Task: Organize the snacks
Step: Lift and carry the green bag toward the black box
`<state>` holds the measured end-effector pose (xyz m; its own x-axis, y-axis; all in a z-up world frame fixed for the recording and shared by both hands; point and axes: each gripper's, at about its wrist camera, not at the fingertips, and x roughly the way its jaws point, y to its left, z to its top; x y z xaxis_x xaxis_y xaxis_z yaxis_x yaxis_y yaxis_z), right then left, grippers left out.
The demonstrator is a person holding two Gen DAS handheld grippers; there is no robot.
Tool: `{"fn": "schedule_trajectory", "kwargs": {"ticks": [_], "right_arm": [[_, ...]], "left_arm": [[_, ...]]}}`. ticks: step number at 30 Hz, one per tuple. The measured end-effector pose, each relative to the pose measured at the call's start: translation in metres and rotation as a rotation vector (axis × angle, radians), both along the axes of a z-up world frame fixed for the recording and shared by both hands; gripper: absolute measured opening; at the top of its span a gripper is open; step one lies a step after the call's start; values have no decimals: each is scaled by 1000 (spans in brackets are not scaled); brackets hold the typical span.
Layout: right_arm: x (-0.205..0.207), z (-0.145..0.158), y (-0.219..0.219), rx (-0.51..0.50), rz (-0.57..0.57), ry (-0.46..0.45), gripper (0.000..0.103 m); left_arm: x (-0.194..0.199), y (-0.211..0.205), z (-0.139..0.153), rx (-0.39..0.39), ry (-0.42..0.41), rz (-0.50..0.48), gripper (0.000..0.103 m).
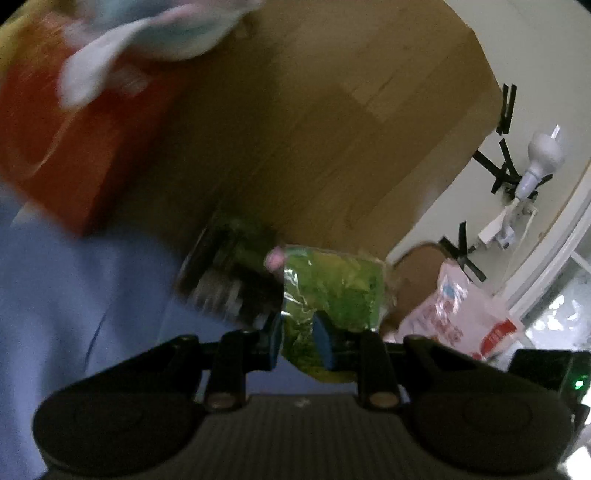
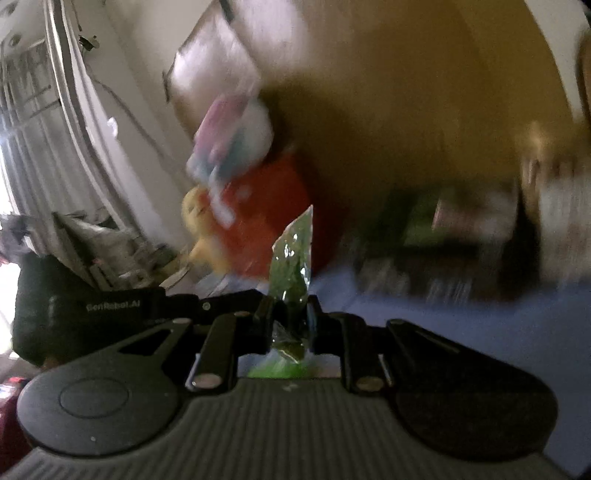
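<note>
Left gripper point(image 1: 301, 332) is clamped on a green snack packet point(image 1: 332, 291), blue pads pinching its near end, pkt clear of the blue surface point(image 1: 74, 295) below. Right gripper point(image 2: 291, 314) is likewise pinched on a green crinkly packet point(image 2: 291, 258); jaws nearly together w/ the film between them. Can't tell whether these are two pkts or one pkt held at both ends: neither wrist cam clearly shows the other gripper. Both views heavily blurred.

Key relation: in the left view the pkt runs forward and to the right of the pads, long axis roughly along the gripper's pointing line, free end away from the cam. In the right view the pkt stands edge-on, straight up out of the jaws, long axis near vertical in frame, tip pointing at the red box point(image 2: 273, 221).

Where stuff lies:
- Red box sits upper left in the left view point(image 1: 74, 147), w/ a pale pink/blue bag point(image 1: 155, 33) on or over it. Same bag visible in the right view point(image 2: 232, 147), a yellow item point(image 2: 203, 229) beside the box.
- Dark pkt point(image 1: 229, 273) just behind the green one, left view. Touching or not: can't tell.
- White/red bag point(image 1: 461, 317) off to the right, left view.
- Wooden panel point(image 1: 332, 110) behind it all.

Judgement: red box looks like the likely drop spot. From the right gripper it's dead ahead, just past the pkt tip; from the left it's up and to the left, so left needs a bigger swing. Risk: thin film grip, pkt could slip or fold.
</note>
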<state>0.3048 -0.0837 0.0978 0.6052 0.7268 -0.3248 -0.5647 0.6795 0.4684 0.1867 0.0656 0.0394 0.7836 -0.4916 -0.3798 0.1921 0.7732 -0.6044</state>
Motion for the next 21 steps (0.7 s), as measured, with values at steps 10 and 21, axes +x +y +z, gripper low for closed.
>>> {"fn": "schedule_trajectory", "kwargs": {"ticks": [10,21], "right_arm": [[127,-29,22,-221,-120,-36,30],[77,-43,-66,-103,-331,20,36]], "left_arm": [[131,-19,-16,134,5,59,18],[137,-10,-40,219,20,127,36]]}}
